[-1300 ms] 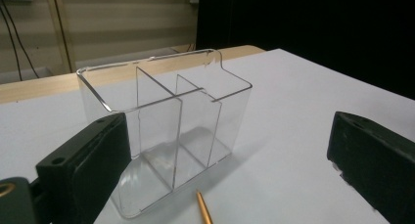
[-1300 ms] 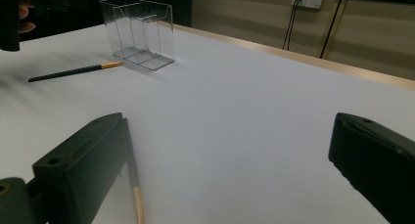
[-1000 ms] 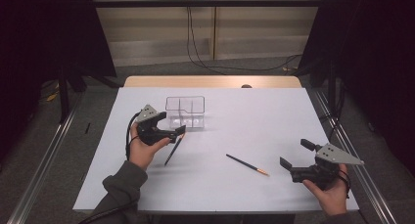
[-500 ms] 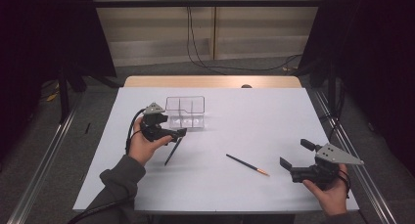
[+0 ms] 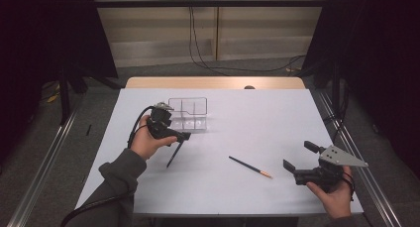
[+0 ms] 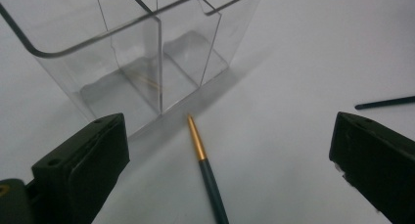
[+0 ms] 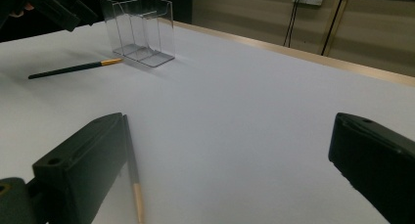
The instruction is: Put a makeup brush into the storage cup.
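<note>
High view: left gripper [image 5: 184,136] hangs over a dark pencil [image 5: 175,153] just in front of the clear divided box [image 5: 188,113] on the white tabletop [image 5: 247,118]. Right gripper [image 5: 300,156] spread, holding nothing, near a second pencil [image 5: 250,166].

Left gripper view: jaws wide apart, gold-ended pencil tip [image 6: 195,136] between them, box just beyond. Likely step: picking this pencil up; next needs lowering and closing on the shaft.

Right gripper view: jaws apart, second pencil beside the left jaw.

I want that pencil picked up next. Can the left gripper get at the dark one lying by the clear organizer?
Probably yes: the left gripper is open, and the pencil lies between its jaws, just clear of the organizer.
</note>
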The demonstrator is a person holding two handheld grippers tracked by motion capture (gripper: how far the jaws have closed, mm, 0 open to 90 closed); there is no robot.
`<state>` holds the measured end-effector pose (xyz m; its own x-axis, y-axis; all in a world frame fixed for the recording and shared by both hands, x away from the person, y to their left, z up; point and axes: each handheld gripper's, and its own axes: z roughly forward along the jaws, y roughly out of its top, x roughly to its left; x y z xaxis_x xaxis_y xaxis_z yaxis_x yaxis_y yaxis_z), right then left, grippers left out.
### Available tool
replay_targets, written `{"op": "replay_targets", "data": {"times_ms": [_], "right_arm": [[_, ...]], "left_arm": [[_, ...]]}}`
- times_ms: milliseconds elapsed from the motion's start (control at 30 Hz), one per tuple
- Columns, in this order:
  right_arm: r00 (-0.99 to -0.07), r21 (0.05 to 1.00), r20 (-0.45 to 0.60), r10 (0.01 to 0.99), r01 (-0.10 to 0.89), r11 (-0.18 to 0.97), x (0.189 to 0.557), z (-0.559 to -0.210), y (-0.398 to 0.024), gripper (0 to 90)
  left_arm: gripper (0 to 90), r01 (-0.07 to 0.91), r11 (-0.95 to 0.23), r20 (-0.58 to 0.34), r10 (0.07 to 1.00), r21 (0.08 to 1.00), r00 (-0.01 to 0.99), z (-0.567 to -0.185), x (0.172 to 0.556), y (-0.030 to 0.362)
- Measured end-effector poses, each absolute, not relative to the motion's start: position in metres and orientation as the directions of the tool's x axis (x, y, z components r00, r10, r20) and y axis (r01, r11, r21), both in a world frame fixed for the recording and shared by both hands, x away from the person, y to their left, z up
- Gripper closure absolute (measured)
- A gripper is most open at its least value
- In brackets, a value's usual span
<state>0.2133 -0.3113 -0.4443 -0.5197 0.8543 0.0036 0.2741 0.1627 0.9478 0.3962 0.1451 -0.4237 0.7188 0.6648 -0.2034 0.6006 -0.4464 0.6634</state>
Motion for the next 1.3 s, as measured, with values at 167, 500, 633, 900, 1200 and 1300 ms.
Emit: {"op": "replay_targets", "data": {"times_ms": [167, 500, 633, 900, 1200, 1300], "right_arm": [[-0.521, 0.948, 0.004, 0.853, 0.274, 0.163, 0.213, -0.444, -0.312, 0.2], [-0.522, 0.947, 0.002, 0.853, 0.274, 0.166, 0.213, -0.444, -0.312, 0.2], [-0.521, 0.948, 0.004, 0.854, 0.274, 0.163, 0.214, -0.444, -0.312, 0.1], [-0.518, 0.947, 0.002, 0.855, 0.276, 0.165, 0.213, -0.444, -0.313, 0.2], [-0.518, 0.946, 0.001, 0.855, 0.277, 0.167, 0.213, -0.444, -0.313, 0.2], [-0.518, 0.946, -0.001, 0.855, 0.276, 0.169, 0.213, -0.444, -0.313, 0.2]], "left_arm": [[1.0, 0.619, -0.492, -0.206, 0.656, 0.612, 0.726, -0.421, 0.400, 0.142], [0.9, 0.656, -0.551, -0.191, 0.672, 0.516, 0.715, -0.425, 0.405, 0.135], [2.9, 0.657, -0.557, -0.187, 0.673, 0.509, 0.715, -0.425, 0.406, 0.133], [10.7, 0.664, -0.558, -0.174, 0.686, 0.499, 0.707, -0.424, 0.408, 0.132], [25.8, 0.677, -0.568, -0.164, 0.697, 0.468, 0.698, -0.424, 0.409, 0.131], [30.4, 0.679, -0.567, -0.157, 0.703, 0.465, 0.694, -0.426, 0.409, 0.132]]}}
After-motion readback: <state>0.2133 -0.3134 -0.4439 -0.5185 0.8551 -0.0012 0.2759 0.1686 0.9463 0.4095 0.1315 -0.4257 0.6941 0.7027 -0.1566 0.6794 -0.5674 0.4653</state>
